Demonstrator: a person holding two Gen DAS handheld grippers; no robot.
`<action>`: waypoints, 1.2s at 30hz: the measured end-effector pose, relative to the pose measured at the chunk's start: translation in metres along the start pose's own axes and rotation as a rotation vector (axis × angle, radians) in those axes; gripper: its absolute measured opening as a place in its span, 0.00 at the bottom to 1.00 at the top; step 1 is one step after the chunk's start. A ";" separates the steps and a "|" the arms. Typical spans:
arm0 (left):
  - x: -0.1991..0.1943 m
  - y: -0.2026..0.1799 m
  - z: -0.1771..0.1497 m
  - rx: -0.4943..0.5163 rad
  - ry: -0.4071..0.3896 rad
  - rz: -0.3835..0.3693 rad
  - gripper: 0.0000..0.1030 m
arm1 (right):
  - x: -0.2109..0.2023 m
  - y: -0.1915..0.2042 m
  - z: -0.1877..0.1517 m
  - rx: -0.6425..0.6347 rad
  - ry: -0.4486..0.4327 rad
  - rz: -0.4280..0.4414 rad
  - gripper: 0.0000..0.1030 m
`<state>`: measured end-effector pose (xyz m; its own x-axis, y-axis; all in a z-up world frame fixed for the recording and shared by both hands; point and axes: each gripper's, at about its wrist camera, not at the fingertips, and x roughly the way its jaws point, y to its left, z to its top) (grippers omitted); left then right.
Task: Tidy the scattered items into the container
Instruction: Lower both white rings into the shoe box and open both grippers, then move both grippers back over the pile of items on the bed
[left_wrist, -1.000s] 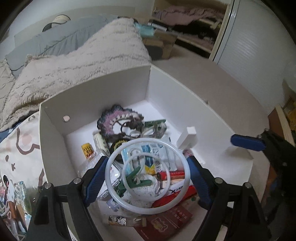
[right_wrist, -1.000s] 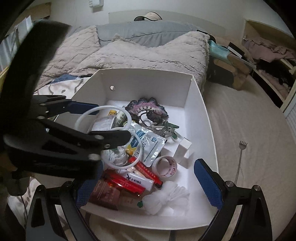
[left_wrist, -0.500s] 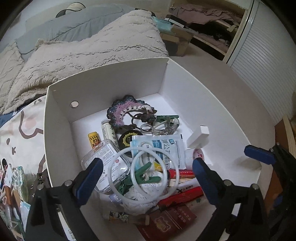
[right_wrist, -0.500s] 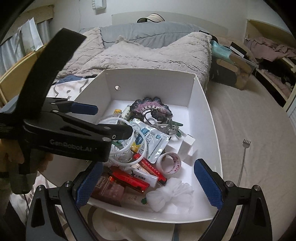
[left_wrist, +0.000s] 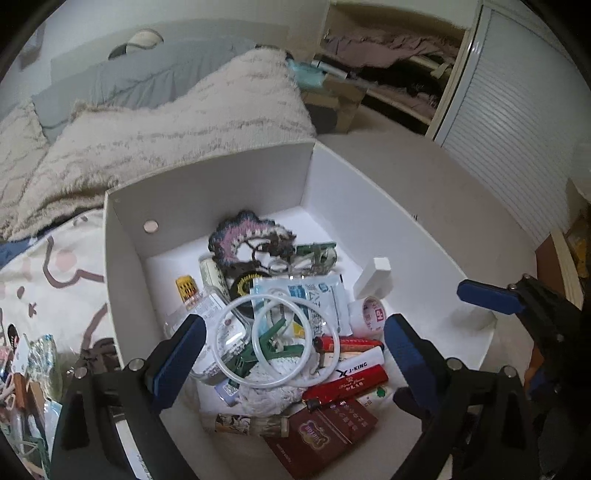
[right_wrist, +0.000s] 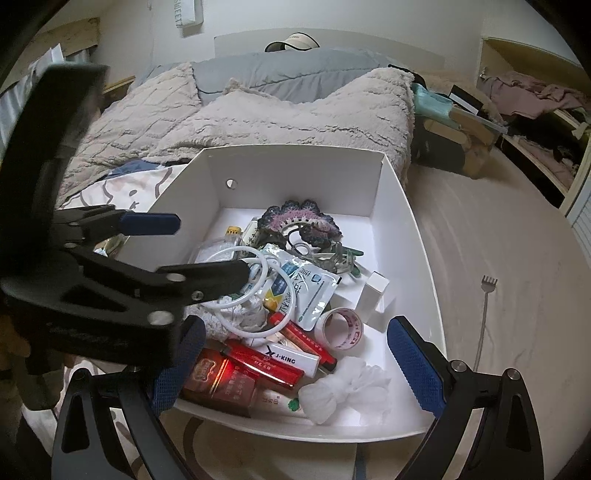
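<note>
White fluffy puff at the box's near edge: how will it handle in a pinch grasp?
The white puff looks soft and ruffled, so it will likely squash between the fingers. Probably very light for its bulk. It lies loose against the white box wall, so a push would likely just slide it; rolling seems unlikely.

ahead of me: bed (right_wrist: 280, 110) under beige blanket (left_wrist: 166, 136), grey pillow (right_wrist: 280, 74); beige carpet (right_wrist: 498, 236); slatted door (left_wrist: 517, 147) right, cluttered shelves (right_wrist: 535, 107).

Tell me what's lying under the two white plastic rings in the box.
Under the two white plastic rings lie a green plastic clip, a white knitted cloth, a clear plastic case and a blue-printed white sachet. Whatever lies deeper is covered.
</note>
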<state>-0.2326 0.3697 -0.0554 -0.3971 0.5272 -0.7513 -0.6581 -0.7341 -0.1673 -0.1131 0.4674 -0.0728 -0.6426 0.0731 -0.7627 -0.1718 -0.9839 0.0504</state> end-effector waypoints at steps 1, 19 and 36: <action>-0.003 0.001 0.000 0.001 -0.010 -0.002 0.95 | -0.001 0.000 0.000 0.003 -0.003 -0.004 0.96; -0.042 0.024 -0.020 0.013 -0.124 0.055 1.00 | -0.014 -0.009 -0.002 0.072 -0.084 -0.103 1.00; -0.061 0.052 -0.043 -0.057 -0.173 0.071 1.00 | -0.020 -0.011 -0.003 0.138 -0.134 -0.143 1.00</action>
<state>-0.2149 0.2806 -0.0459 -0.5483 0.5352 -0.6426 -0.5894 -0.7924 -0.1571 -0.0964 0.4761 -0.0599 -0.6966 0.2400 -0.6762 -0.3624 -0.9310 0.0429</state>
